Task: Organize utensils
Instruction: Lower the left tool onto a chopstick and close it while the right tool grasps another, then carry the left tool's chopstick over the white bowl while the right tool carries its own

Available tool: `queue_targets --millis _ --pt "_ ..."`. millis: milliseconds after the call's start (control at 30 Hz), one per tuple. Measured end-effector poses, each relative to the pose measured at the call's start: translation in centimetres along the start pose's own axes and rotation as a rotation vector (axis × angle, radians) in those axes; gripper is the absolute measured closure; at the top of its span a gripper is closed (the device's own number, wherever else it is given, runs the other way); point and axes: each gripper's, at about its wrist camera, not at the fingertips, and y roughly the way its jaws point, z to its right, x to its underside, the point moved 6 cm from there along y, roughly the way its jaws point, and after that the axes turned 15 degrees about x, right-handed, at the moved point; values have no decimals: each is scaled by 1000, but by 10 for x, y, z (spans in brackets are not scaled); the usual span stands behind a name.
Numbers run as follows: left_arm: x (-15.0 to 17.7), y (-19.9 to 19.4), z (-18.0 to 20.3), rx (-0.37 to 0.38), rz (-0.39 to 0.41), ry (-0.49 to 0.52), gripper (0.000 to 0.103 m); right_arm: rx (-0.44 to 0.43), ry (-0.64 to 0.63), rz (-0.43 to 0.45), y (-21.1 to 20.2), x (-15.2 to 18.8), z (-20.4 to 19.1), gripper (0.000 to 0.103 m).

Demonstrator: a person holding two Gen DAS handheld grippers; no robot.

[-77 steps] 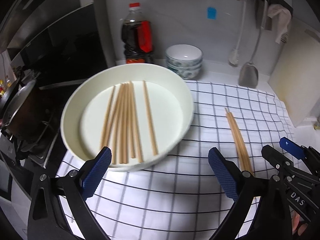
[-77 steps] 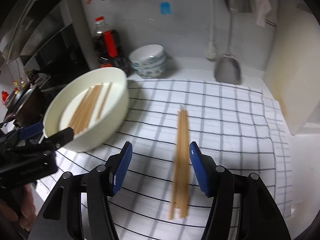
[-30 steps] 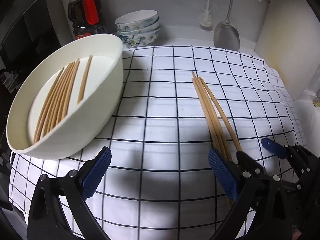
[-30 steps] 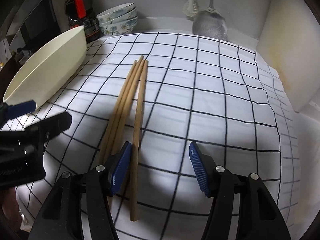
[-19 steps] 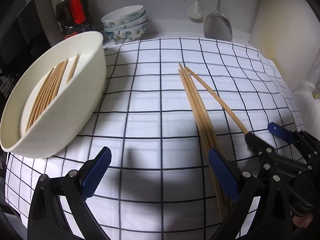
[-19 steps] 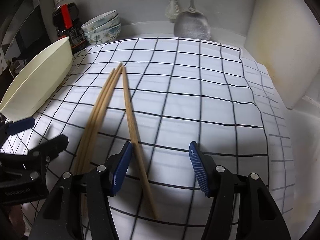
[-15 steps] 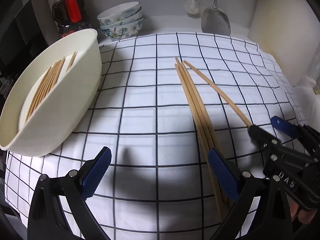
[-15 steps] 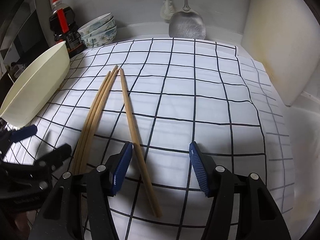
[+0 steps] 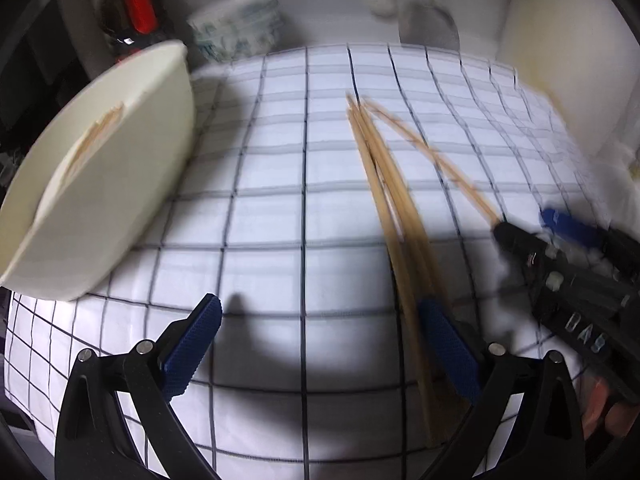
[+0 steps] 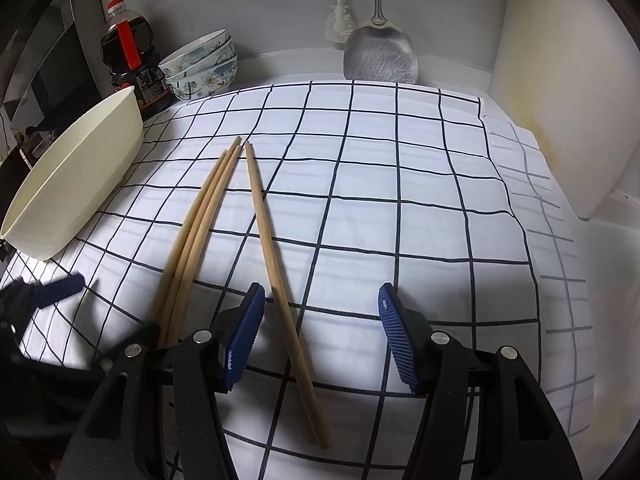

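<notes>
A bundle of wooden chopsticks (image 10: 200, 216) lies on the checked cloth (image 10: 400, 184), with one chopstick (image 10: 276, 264) split off to its right. That single chopstick runs between the fingers of my open right gripper (image 10: 322, 330). My left gripper (image 9: 320, 344) is open and empty; the bundle (image 9: 394, 208) passes just left of its right finger. A cream bowl (image 9: 112, 176) with several chopsticks (image 9: 96, 136) inside stands at the left. The right gripper (image 9: 560, 256) shows at the right of the left wrist view.
A dark sauce bottle (image 10: 130, 56) and stacked patterned bowls (image 10: 204, 66) stand at the back left. A metal spatula (image 10: 380, 56) hangs on the back wall. A pale board (image 10: 560, 80) leans at the right. The left gripper's fingertip (image 10: 58, 288) shows at the left.
Both grippers have moved closer to the loose chopsticks. One chopstick has swung away from the bundle and now lies between the right gripper's fingers. The left view is blurred by motion.
</notes>
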Motion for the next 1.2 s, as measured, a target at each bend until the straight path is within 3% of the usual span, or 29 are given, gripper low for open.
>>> queue_targets --millis 500,633,700,867,933,1133,1200 --pt "-31 12 -20 -44 34 -31 6 10 -82 39 12 -15 -9 46" --pt "-38 14 -24 -16 37 -49 12 -16 -135 48 16 -21 -14 49" --pt "-39 14 -22 2 37 -45 19 -30 -151 51 16 -21 -16 53" --pt "-38 13 -12 33 36 -15 41 -35 -178 51 13 -21 -25 87" --pt "-39 12 -7 42 34 5 54 -31 -185 54 12 -21 -29 93" --pt "-38 13 3 49 12 40 91 -47 -107 10 14 -24 -26 97" --pt "-38 13 4 40 3 53 95 -55 -79 -7 13 -24 -24 97"
